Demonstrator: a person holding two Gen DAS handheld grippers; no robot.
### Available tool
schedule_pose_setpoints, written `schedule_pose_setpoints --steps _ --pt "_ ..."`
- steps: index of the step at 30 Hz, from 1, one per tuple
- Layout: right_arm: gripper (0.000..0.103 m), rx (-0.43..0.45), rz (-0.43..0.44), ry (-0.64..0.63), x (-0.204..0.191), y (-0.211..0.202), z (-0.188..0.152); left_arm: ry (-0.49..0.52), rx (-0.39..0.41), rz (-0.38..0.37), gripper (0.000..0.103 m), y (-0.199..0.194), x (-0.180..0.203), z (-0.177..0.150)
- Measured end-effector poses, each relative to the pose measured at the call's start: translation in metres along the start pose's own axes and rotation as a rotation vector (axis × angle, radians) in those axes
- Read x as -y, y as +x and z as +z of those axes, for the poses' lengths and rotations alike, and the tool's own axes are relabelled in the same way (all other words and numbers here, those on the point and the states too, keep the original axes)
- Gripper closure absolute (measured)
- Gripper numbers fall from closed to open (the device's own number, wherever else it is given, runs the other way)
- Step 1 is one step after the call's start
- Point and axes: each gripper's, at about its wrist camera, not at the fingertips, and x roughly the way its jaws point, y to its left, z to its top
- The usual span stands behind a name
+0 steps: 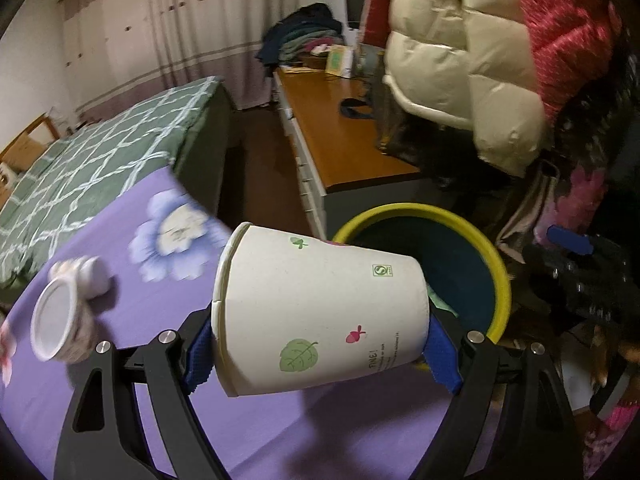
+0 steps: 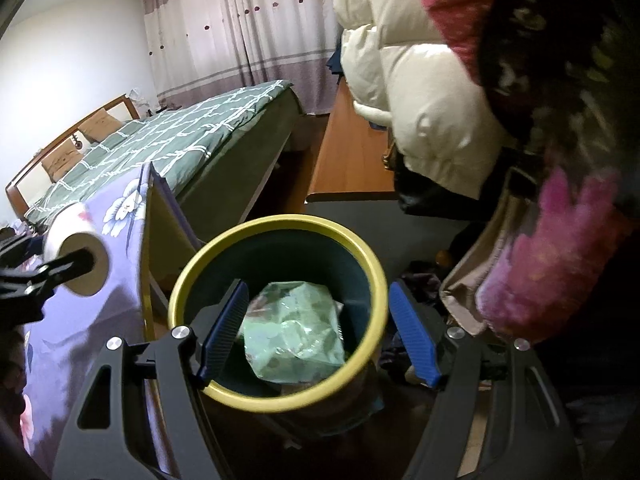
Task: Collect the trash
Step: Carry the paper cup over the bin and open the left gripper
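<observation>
A white paper cup (image 1: 316,304) printed with leaves lies sideways between the blue pads of my left gripper (image 1: 320,354), which is shut on it above the purple table's edge. Just beyond it stands a dark bin with a yellow rim (image 1: 502,280). In the right wrist view my right gripper (image 2: 320,332) hangs open over that bin's yellow rim (image 2: 280,222), nothing between its pads. A crumpled green plastic wrapper (image 2: 296,332) lies inside the bin. The held cup (image 2: 76,248) shows at the left of that view.
A small white pot (image 1: 56,320) and a white lump (image 1: 90,276) lie on the purple flowered tablecloth (image 1: 120,380). A green checked bed (image 2: 180,136) is behind, a wooden desk (image 1: 340,140) beyond the bin, and puffy coats (image 2: 420,92) hang at the right.
</observation>
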Motion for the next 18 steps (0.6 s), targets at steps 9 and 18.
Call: schedule_pose_setpoints --steps 9,18 --pt "0.031 -0.005 -0.003 0.031 0.027 -0.007 -0.012 0.036 -0.067 -0.072 0.02 0.052 0.062 0.027" --pt "0.031 -0.019 -0.014 0.065 0.043 -0.002 -0.016 0.049 -0.119 -0.079 0.017 0.091 0.087 0.032"
